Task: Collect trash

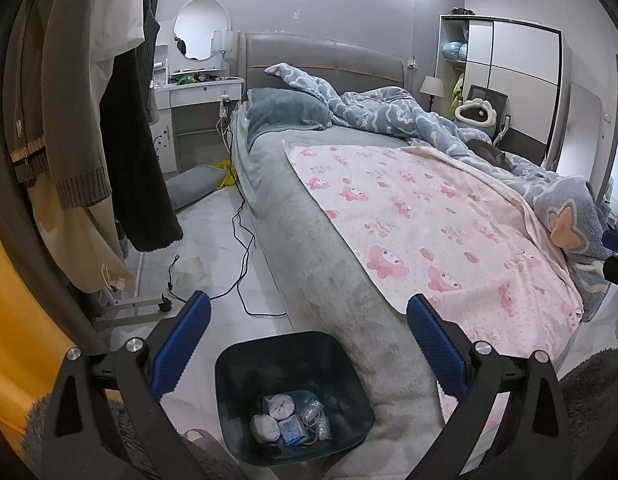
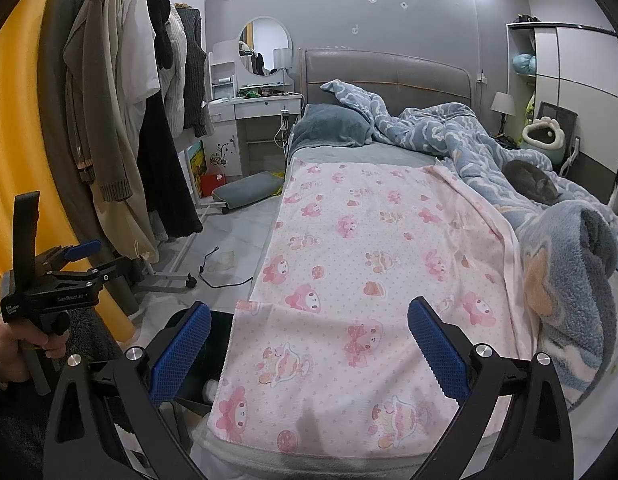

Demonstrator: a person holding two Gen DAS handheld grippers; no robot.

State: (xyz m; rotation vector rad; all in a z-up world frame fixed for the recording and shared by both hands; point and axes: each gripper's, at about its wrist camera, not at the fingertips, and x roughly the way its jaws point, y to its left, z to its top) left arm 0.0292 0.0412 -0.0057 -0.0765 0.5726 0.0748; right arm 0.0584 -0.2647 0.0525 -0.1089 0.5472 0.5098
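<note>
A dark teal trash bin (image 1: 231,396) stands on the floor against the bed's foot corner. It holds crumpled white tissues (image 1: 279,406), a blue packet (image 1: 291,432) and clear plastic wrap. My left gripper (image 1: 308,302) hovers open just above the bin, nothing between its blue pads. My right gripper (image 2: 309,307) is open and empty over the pink printed sheet (image 2: 369,240). In the right wrist view a hand holds the left gripper (image 2: 69,264) at the far left. There the bin (image 2: 221,332) is mostly hidden by the sheet. A pale scrap or stain (image 1: 193,270) lies on the floor.
A grey cat (image 2: 533,186) lies curled on the blue fleece blanket (image 2: 569,272). Coats hang on a wheeled rack (image 1: 89,120) at the left. A black cable (image 1: 241,240) trails along the floor beside the bed. A grey pillow (image 1: 195,186) lies near the white vanity (image 1: 201,92).
</note>
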